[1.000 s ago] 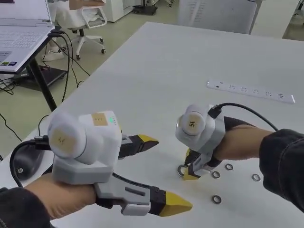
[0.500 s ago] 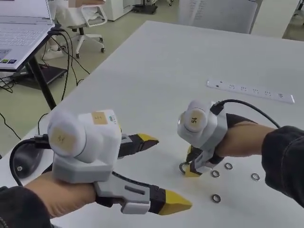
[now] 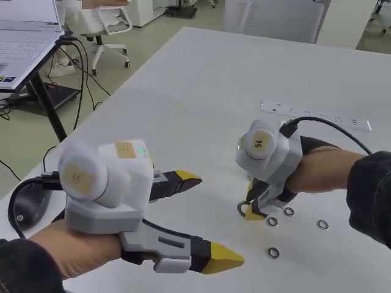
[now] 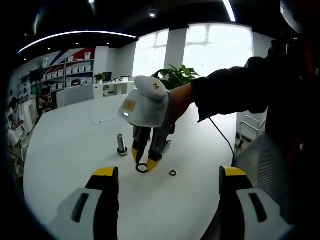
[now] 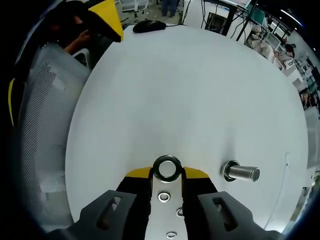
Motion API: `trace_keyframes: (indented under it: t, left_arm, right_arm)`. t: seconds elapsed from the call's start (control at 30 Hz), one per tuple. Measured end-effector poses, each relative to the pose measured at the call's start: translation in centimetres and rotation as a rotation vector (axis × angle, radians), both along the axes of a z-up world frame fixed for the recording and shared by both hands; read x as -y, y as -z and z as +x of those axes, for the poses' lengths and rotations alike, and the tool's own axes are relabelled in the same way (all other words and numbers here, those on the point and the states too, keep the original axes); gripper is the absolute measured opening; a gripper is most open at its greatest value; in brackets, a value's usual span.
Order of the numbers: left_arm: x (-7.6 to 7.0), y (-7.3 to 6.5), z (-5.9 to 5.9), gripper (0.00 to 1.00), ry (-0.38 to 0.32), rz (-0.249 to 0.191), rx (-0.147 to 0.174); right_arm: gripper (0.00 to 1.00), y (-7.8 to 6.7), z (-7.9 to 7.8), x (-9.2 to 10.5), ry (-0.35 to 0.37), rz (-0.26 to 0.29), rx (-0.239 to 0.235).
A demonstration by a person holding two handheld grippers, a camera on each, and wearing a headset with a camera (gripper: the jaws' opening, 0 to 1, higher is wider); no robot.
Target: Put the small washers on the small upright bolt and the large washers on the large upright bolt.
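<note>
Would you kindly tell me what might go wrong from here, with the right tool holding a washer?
1. The right tool pinches the washer only by its edge at the very tips, so it may twist or slip out on the way to the bolt.
2. Loose small washers lie on the table just beside those tips; a low move might scatter them.

At lower centre, the right gripper (image 5: 167,175) pinches a large washer (image 5: 155,169) between its yellow tips. A bolt (image 5: 241,173) rises from the white table (image 5: 190,90) just to the right. Three small washers (image 5: 164,196) lie below.
</note>
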State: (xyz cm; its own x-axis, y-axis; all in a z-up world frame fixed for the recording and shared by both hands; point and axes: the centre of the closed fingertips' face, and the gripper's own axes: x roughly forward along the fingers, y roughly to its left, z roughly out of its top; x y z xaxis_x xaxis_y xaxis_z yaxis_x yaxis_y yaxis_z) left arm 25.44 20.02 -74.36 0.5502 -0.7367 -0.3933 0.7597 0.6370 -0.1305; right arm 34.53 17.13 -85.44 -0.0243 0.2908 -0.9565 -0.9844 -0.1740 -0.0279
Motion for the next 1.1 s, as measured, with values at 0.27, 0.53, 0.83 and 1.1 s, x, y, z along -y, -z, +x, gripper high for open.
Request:
trace_keyframes:
  t: [0.27, 0.53, 0.83, 1.1]
  left_arm:
    - [0.4, -0.1, 0.2, 0.82, 0.013, -0.001, 0.003]
    - [0.7, 0.1, 0.3, 0.82, 0.026, 0.003, -0.003]
    - [0.9, 0.2, 0.4, 0.82, 0.036, 0.005, -0.007]
    - [0.8, 0.4, 0.4, 0.82, 0.036, 0.005, -0.012]
  right_arm:
    - [0.23, -1.2, 1.0, 1.7, 0.024, -0.002, 0.017]
    - [0.23, -2.2, 2.5, 3.4, 0.054, -0.008, 0.041]
    - [0.23, -3.5, 3.8, 3.7, 0.064, -0.010, 0.072]
    - [0.23, -4.9, 5.5, 2.8, 0.067, 0.006, 0.109]
